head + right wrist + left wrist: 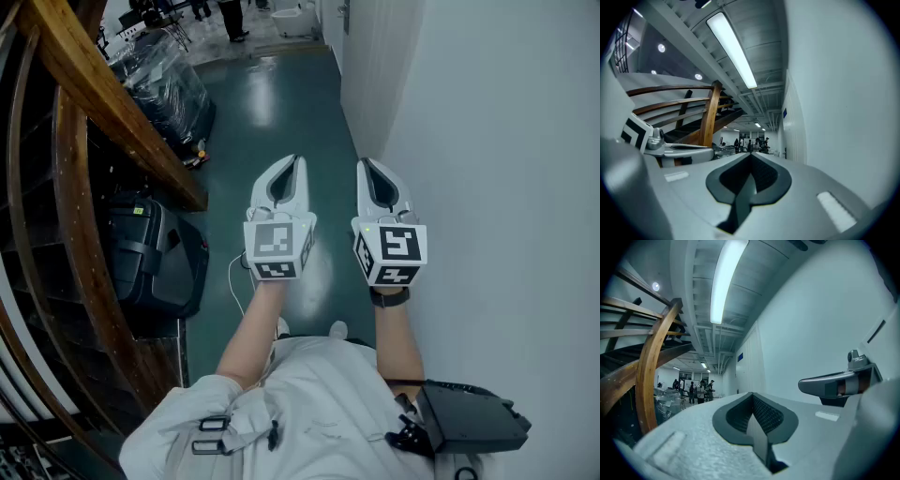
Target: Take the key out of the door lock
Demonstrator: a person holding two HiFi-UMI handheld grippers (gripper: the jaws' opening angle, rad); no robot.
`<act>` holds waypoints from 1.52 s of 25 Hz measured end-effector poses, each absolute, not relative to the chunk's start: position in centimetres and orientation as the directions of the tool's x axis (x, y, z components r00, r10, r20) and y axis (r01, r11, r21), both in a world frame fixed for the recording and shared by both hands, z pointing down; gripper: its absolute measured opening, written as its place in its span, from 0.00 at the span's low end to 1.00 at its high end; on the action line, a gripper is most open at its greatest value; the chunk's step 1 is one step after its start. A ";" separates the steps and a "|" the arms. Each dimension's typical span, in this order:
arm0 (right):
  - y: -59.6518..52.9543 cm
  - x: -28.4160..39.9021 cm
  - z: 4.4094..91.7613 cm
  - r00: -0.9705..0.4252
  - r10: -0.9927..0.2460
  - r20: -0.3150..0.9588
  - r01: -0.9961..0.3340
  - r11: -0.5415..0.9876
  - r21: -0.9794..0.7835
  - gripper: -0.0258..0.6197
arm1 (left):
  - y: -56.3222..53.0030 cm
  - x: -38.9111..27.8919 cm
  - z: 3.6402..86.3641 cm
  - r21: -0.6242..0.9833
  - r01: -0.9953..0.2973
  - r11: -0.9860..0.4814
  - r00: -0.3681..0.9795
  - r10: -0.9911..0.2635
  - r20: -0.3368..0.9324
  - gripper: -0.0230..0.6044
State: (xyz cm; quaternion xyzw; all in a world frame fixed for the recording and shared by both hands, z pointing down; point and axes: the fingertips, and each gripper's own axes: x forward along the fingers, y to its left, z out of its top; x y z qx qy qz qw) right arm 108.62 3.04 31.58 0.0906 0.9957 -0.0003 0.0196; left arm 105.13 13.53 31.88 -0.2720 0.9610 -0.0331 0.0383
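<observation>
White wall (506, 141) on the right; glossy green floor (281, 103); curved wooden stair rail (103, 103) (left); ceiling strip light (724, 280)

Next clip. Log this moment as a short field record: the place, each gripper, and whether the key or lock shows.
place: corridor with green floor
right side: plain white wall
left side: wooden stair rail, black bag beneath it
left gripper: shut, nothing between the jaws, held level
right gripper: shut, nothing between the jaws, level, beside the left one
far end: people standing, too small to detail
key: not in view
lock: not in view
task: not yet begun
</observation>
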 end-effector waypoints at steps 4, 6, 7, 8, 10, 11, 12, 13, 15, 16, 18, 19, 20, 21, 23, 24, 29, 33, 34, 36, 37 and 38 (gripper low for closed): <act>1.2 109.3 32.4 -0.981 0.191 -0.027 0.192 0.981 -0.022 0.04 | 12.2 105.8 32.2 -0.084 -0.504 0.860 -0.860 -0.508 -0.038 0.04; 0.4 109.4 32.8 -0.980 0.200 -0.022 0.200 0.979 -0.036 0.05 | 11.8 106.2 32.5 -0.085 -0.490 0.868 -0.869 -0.494 -0.025 0.04; 0.1 109.4 33.1 -0.979 0.203 -0.020 0.204 0.978 -0.047 0.04 | 11.7 106.4 32.9 -0.087 -0.485 0.870 -0.873 -0.488 -0.017 0.04; -0.2 109.3 33.5 -0.978 0.206 -0.018 0.207 0.977 -0.060 0.05 | 11.6 106.6 33.3 -0.091 -0.483 0.871 -0.874 -0.485 -0.007 0.04; -0.6 109.0 34.3 -0.976 0.216 -0.013 0.216 0.972 -0.088 0.04 | 11.5 106.8 34.1 -0.106 -0.482 0.870 -0.876 -0.483 0.014 0.04; -0.4 108.8 34.7 -0.974 0.226 -0.010 0.226 0.969 -0.100 0.04 | 11.7 106.7 34.4 -0.112 -0.479 0.871 -0.877 -0.479 0.023 0.04; -0.1 108.6 35.2 -0.971 0.239 -0.008 0.239 0.965 -0.110 0.04 | 12.0 106.5 34.7 -0.114 -0.475 0.873 -0.880 -0.474 0.033 0.04; 0.3 108.3 35.6 -0.967 0.254 -0.008 0.254 0.960 -0.117 0.04 | 12.2 106.2 34.9 -0.110 -0.470 0.876 -0.882 -0.469 0.041 0.04; 1.2 107.5 36.3 -0.960 0.279 -0.008 0.278 0.953 -0.118 0.04 | 12.5 105.2 35.3 -0.100 -0.465 0.880 -0.886 -0.462 0.046 0.04; 1.6 106.8 36.5 -0.958 0.288 -0.006 0.287 0.951 -0.114 0.04 | 12.4 104.5 35.4 -0.096 -0.470 0.877 -0.883 -0.468 0.044 0.04; 2.1 105.0 36.8 -0.952 0.306 0.004 0.304 0.947 -0.108 0.04 | 12.0 103.0 35.8 -0.088 -0.494 0.865 -0.870 -0.493 0.029 0.04; 2.3 104.1 37.0 -0.950 0.313 0.010 0.311 0.945 -0.106 0.04 | 11.8 102.1 35.9 -0.081 -0.504 0.860 -0.863 -0.504 0.018 0.04; 2.5 103.0 37.2 -0.948 0.319 0.014 0.316 0.943 -0.103 0.04 | 11.6 101.0 36.0 -0.071 -0.511 0.856 -0.859 -0.512 0.008 0.04; 2.6 101.9 37.4 -0.947 0.322 0.018 0.318 0.943 -0.098 0.04 | 11.6 99.7 36.2 -0.060 -0.516 0.855 -0.856 -0.517 0.001 0.04; 3.0 99.1 38.0 -0.947 0.319 0.029 0.316 0.945 -0.081 0.04 | 11.7 96.5 36.8 -0.039 -0.518 0.855 -0.855 -0.518 -0.003 0.04; 3.3 97.5 38.3 -0.948 0.316 0.037 0.312 0.947 -0.075 0.04 | 12.0 94.7 37.0 -0.029 -0.518 0.855 -0.855 -0.519 -0.004 0.04; 4.2 88.1 37.0 -0.952 0.301 0.047 0.299 0.953 -0.051 0.04 | 13.5 84.7 35.4 0.007 -0.516 0.857 -0.856 -0.515 -0.042 0.04; 5.8 80.7 36.0 -0.952 0.304 0.031 0.302 0.951 -0.059 0.04 | 15.4 77.8 34.0 0.000 -0.519 0.855 -0.853 -0.518 -0.066 0.04; 6.6 79.0 36.1 -0.949 0.313 0.033 0.311 0.949 -0.060 0.04 | 16.1 76.1 34.1 0.005 -0.518 0.856 -0.854 -0.516 -0.066 0.04; 8.3 76.1 36.6 -0.940 0.337 0.045 0.335 0.941 -0.058 0.04 | 17.4 73.0 34.8 0.017 -0.510 0.860 -0.860 -0.508 -0.056 0.04; 9.2 74.7 36.9 -0.935 0.352 0.054 0.349 0.936 -0.055 0.04 | 18.0 71.4 35.3 0.025 -0.503 0.864 -0.864 -0.502 -0.044 0.04; 9.9 73.4 37.3 -0.929 0.366 0.064 0.363 0.930 -0.055 0.04 | 18.7 69.9 36.0 0.035 -0.494 0.869 -0.870 -0.493 -0.028 0.04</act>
